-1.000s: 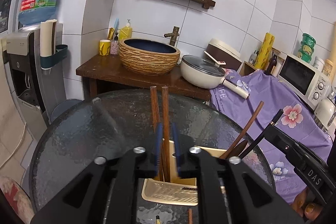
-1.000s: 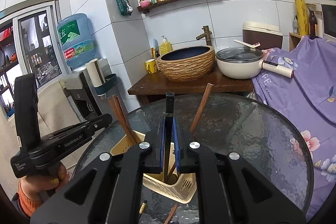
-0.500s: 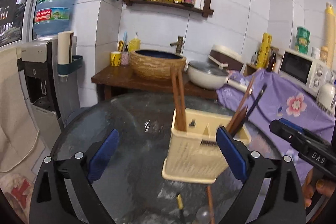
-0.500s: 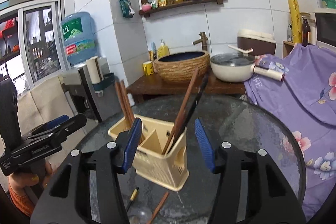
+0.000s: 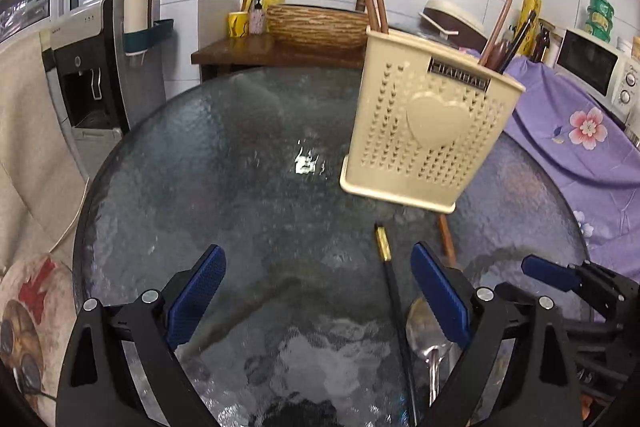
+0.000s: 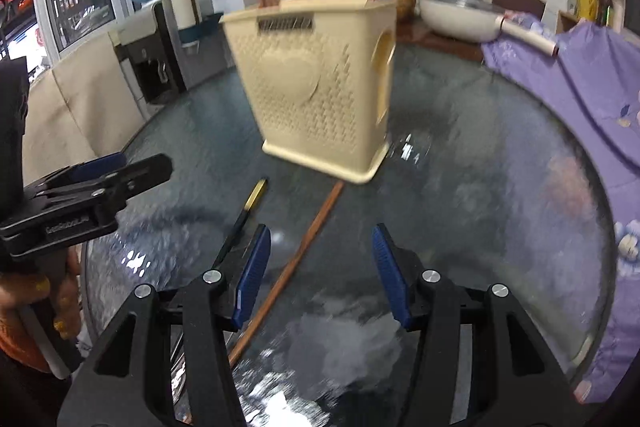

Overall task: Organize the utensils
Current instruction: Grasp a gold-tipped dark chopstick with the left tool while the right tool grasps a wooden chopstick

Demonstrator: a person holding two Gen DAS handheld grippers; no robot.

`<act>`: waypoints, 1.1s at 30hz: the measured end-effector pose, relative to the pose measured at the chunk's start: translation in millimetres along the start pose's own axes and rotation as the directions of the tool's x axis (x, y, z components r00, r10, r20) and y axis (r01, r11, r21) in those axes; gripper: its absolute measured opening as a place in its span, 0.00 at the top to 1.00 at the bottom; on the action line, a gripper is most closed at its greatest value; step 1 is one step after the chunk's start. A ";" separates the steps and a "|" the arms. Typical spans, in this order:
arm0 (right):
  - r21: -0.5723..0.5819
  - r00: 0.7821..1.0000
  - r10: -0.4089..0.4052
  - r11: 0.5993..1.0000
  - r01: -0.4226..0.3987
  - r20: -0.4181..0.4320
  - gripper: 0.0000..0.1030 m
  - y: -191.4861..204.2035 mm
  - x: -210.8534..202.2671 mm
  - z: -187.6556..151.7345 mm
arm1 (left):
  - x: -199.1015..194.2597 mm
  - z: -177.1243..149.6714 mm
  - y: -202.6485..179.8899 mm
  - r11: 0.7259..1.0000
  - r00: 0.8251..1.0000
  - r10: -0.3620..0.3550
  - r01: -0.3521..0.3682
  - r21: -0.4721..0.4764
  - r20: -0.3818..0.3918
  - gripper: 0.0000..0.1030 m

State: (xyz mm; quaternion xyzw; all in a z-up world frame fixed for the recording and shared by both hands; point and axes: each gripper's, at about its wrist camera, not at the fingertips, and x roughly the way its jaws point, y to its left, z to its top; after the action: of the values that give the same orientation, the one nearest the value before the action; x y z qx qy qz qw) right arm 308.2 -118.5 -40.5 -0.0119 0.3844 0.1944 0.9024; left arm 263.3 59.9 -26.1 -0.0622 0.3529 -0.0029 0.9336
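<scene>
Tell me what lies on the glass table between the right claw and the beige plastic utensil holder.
In the right wrist view, a brown wooden chopstick lies on the glass between the right claw and the beige holder.

My left claw (image 5: pixel 316 297) is matte black plastic with angular, triangular-cutout arms. Each finger carries a ribbed blue pad (image 5: pixel 196 293), fixed by silver round-head screws at the pivots. My right claw (image 6: pixel 320 273) is built the same: black frame, blue pads (image 6: pixel 252 277), four silver screws across the linkage. White lettering runs along the side of the left unit's body, too blurred to read. My left hand (image 6: pixel 48 299) shows yellow-painted nails and an orange sleeve
</scene>
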 end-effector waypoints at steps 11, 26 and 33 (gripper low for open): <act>-0.019 0.994 -0.052 0.999 0.050 -0.097 0.51 22.6 19.8 -32.9 | 11.4 -25.9 -4.5 0.999 0.995 -0.050 0.050 -0.006 -0.090 0.41; -0.026 0.981 -0.149 0.989 0.147 -0.120 0.65 -1.6 17.5 -30.0 | 22.6 -24.5 -23.3 0.996 0.989 -0.078 0.082 0.023 -0.126 0.49; 0.019 0.979 -0.159 0.986 0.163 -0.126 0.65 -27.3 15.7 -25.5 | 36.1 -13.6 -36.6 0.994 0.985 -0.091 0.098 0.043 -0.146 0.59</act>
State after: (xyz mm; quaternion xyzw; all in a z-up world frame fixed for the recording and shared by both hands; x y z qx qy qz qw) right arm 310.4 -142.7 -72.9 -0.0417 0.4406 0.1139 0.8895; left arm 282.8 20.3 -55.7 -0.0553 0.4156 -0.0604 0.9059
